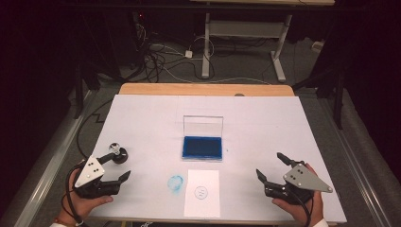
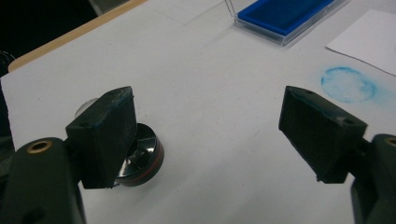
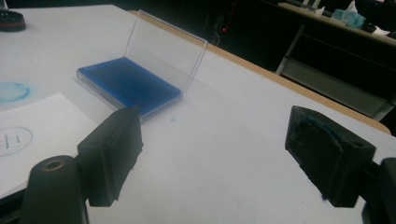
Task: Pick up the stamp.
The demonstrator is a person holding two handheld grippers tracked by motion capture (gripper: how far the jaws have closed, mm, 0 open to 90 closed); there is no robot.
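Observation:
A blue ink pad (image 1: 202,148) (image 2: 285,14) (image 3: 128,84) lies in a clear case mid-table, its lid standing upright. In front of it lies a white paper sheet (image 1: 202,193) (image 3: 32,135) printed with a small circle. A round blue ink stain (image 1: 175,183) (image 2: 348,84) marks the table left of the sheet. A black round stamp (image 1: 118,153) (image 2: 140,158) sits at the left. My left gripper (image 1: 121,166) (image 2: 205,135) is open beside the stamp, apart from it. My right gripper (image 1: 272,165) (image 3: 215,154) is open over bare table at the right.
The white table top (image 1: 265,118) has a wooden strip along its far edge. Beyond it, cables and a desk frame (image 1: 246,42) stand on the dark floor. A person's hands hold both grippers near the table's front edge.

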